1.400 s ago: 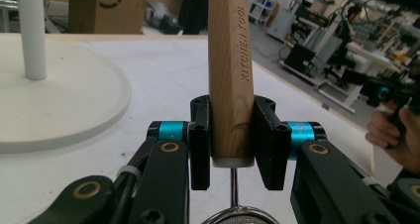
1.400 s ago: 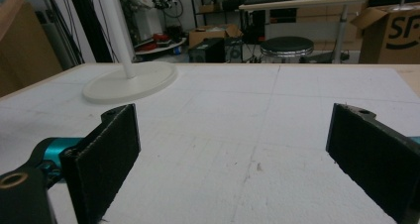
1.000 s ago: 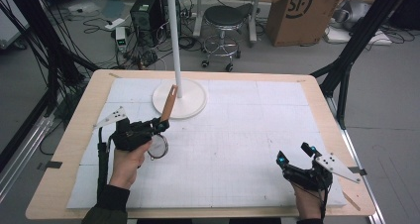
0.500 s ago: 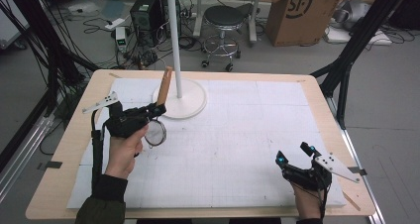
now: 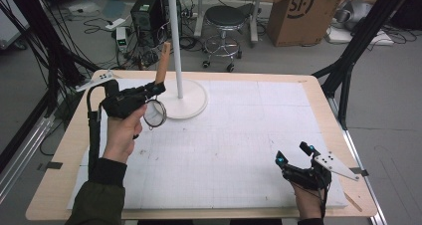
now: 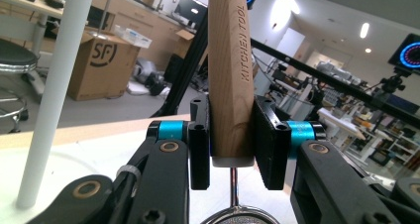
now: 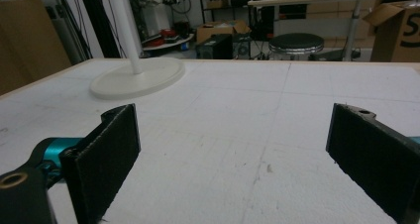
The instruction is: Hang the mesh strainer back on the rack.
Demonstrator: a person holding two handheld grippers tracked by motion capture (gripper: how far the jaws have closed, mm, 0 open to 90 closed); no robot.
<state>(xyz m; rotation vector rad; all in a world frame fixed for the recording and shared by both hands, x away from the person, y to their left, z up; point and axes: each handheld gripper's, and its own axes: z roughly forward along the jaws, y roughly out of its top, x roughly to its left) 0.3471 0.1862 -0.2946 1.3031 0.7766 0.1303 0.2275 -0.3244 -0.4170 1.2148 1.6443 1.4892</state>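
I hold a small strainer (image 5: 155,113) in my left hand-held gripper (image 5: 155,88), lifted above the table (image 5: 259,83) near its far left corner. The jaws are pressed together on the lower end of the strainer's wooden handle (image 6: 230,70), just above where the metal stem leaves the wood. In the left gripper view the handle stands straight up between the two black pads (image 6: 270,142), with the words "KITCHEN TOOL" running along it, and the rim of the mesh bowl shows just below the jaws.

The strainer's long axis is close to upright, tilted slightly: handle tip high, mesh bowl hanging low. The white stand (image 5: 174,41) rises just to the right of the handle, near but not touching it. Its round base (image 5: 191,103) sits on the table by the far edge, just beside the bowl.

I judge that the coming move turns on this: the stand's top lies above and slightly right of the handle tip, so the lift goes up and sideways.

My right hand-held gripper (image 5: 294,153) rests near the near right corner, jaws spread wide and empty, well apart from the stand. The left hand is far nearer.
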